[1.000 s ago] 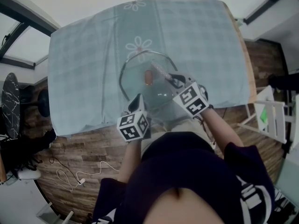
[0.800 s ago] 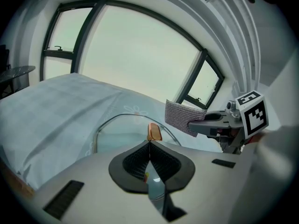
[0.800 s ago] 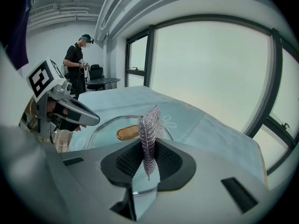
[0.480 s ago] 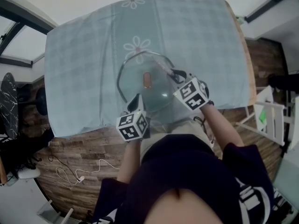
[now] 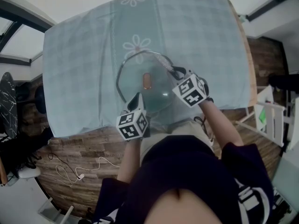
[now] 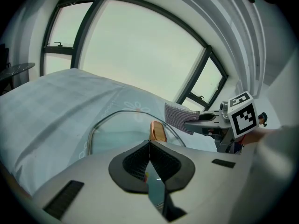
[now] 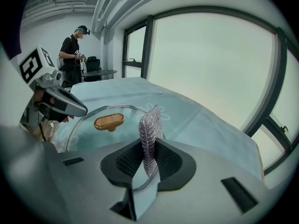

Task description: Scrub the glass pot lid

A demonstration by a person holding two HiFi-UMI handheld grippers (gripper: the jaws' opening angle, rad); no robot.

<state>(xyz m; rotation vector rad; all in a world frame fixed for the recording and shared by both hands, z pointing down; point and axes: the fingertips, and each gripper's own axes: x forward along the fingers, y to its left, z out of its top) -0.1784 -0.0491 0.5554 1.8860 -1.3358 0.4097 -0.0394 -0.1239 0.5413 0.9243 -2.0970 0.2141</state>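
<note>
The glass pot lid (image 5: 135, 76) with a wooden knob (image 5: 146, 80) lies over the pale blue tablecloth (image 5: 84, 45). My left gripper (image 5: 137, 98) is shut on the lid's near rim (image 6: 152, 186), and the knob (image 6: 158, 131) shows just past its jaws. My right gripper (image 5: 176, 73) is shut on a grey mesh scrub cloth (image 7: 150, 127), which stands up between its jaws. The cloth (image 5: 163, 60) hangs over the lid's far right edge. From the right gripper view the lid (image 7: 88, 130) and knob (image 7: 109, 121) lie to the left of the cloth. The right gripper (image 6: 202, 121) holds the cloth (image 6: 180, 117) beside the knob.
The table's right edge (image 5: 246, 59) shows bare wood, and a white folding chair (image 5: 273, 118) stands beyond it. Cables (image 5: 79, 171) lie on the wooden floor at the left. A person (image 7: 74, 50) stands by a desk in the background.
My right gripper has carried the scrub cloth away from me, toward the lid's far right rim. The left gripper has kept its grip on the near rim and hardly moved.
</note>
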